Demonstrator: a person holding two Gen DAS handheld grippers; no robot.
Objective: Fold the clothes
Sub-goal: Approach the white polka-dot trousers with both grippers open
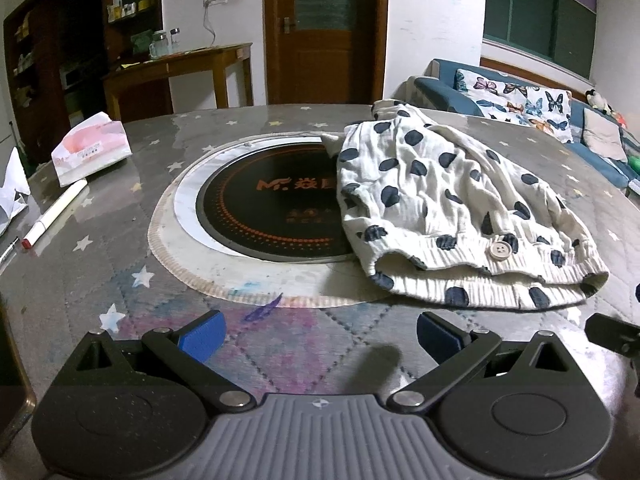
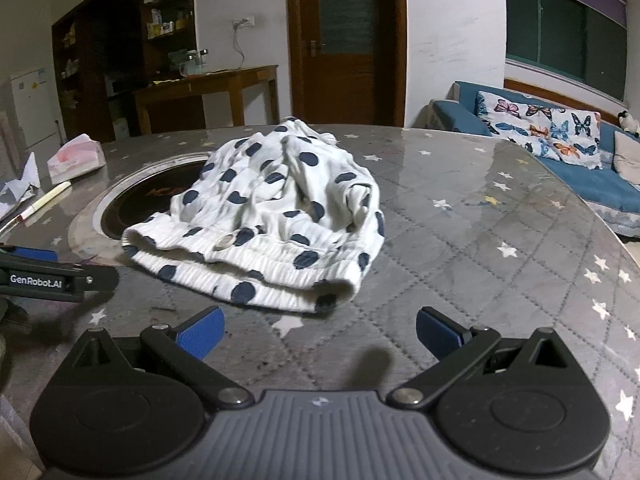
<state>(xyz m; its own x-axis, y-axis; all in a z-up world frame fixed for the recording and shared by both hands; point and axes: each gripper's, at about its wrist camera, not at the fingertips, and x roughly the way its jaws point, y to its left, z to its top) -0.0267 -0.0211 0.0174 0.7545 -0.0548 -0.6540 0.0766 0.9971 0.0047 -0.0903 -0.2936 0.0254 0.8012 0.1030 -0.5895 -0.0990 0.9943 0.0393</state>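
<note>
Folding looks not yet begun: the garment sits bunched, so the next move likely calls for each gripper to pinch a corner of the near waistband and spread the cloth flat.

At far left lie a tissue pack point(image 1: 93, 147) and a pen point(image 1: 54, 210) on the glossy, star-printed quilted table point(image 1: 120, 280). The left gripper point(image 1: 320, 338) hovers with jaws spread, empty. Beyond it is a round black cooktop point(image 1: 264, 208) set in the table. The shorts point(image 1: 452, 208), crinkled white cotton with navy dots, a ribbed elastic waistband and one pale button point(image 1: 499, 249), lie crumpled over the cooktop's right edge. The right gripper point(image 2: 320, 332) is spread too, just short of the waistband.
</note>
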